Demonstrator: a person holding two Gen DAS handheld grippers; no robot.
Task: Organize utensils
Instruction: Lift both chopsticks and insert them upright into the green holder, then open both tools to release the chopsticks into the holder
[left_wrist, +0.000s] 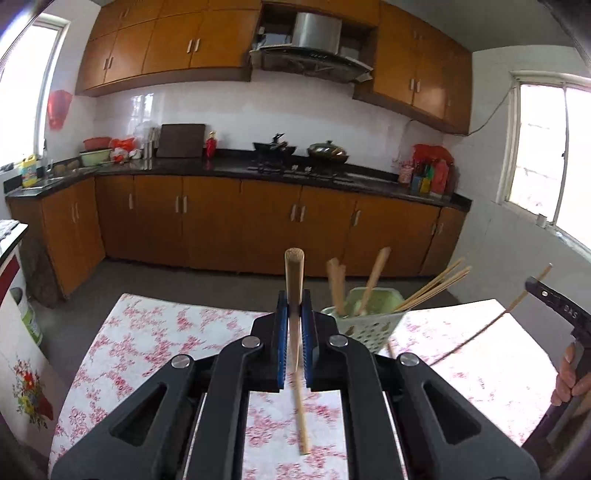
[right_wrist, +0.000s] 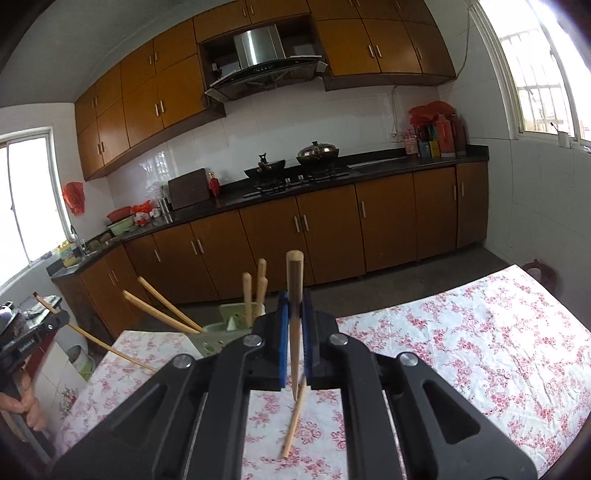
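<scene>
My left gripper (left_wrist: 294, 314) is shut on a wooden chopstick (left_wrist: 293, 280) that stands upright between the blue pads, above the table. My right gripper (right_wrist: 294, 314) is shut on another wooden chopstick (right_wrist: 294, 291), also upright. A pale green perforated utensil holder (left_wrist: 364, 323) stands on the table just right of the left gripper; it also shows in the right wrist view (right_wrist: 218, 332), left of the right gripper. It holds several wooden chopsticks and utensil handles. One loose chopstick (right_wrist: 293, 421) lies on the cloth below the right gripper.
The table has a white cloth with red flowers (right_wrist: 461, 350). Behind it runs a kitchen counter (left_wrist: 258, 170) with brown cabinets, a stove and pans. The other gripper and the hand on it show at the right edge of the left wrist view (left_wrist: 569, 332).
</scene>
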